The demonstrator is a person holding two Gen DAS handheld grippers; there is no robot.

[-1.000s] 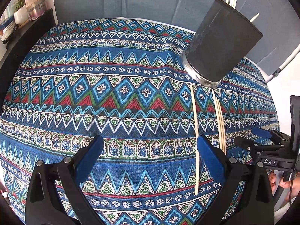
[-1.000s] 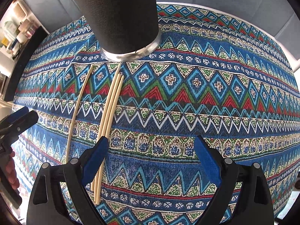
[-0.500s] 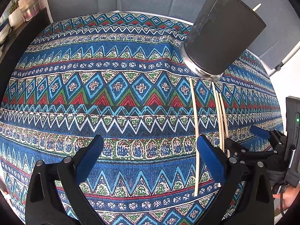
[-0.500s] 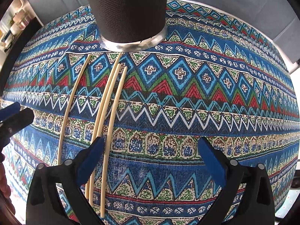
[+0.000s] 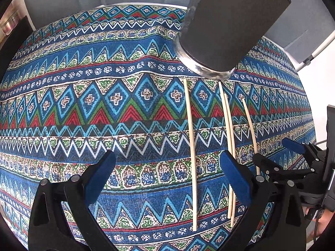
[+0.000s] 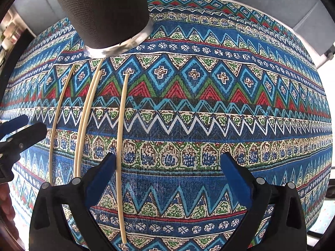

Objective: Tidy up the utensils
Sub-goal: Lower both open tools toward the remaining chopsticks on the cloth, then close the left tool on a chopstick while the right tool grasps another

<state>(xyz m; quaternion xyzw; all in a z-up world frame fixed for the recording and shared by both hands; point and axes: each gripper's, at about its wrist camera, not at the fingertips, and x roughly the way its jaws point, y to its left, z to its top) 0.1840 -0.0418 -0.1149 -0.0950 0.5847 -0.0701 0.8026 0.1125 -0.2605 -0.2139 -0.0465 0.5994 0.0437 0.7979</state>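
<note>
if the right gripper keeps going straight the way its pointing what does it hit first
Probably the patterned tablecloth: the open right gripper looks down at bare cloth between its fingers. The nearest chopstick lies just inside its left finger, and the black holder stands off to the left. Depth is unclear.

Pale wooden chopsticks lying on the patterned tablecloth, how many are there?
4: one alone on the left, two touching beside it, one between the right gripper's fingers. Others may sit hidden in the black mesh cup.

Four chopsticks [image 6: 120,152] lie on the tablecloth [image 6: 209,108] before the holder [image 6: 104,10].
</note>
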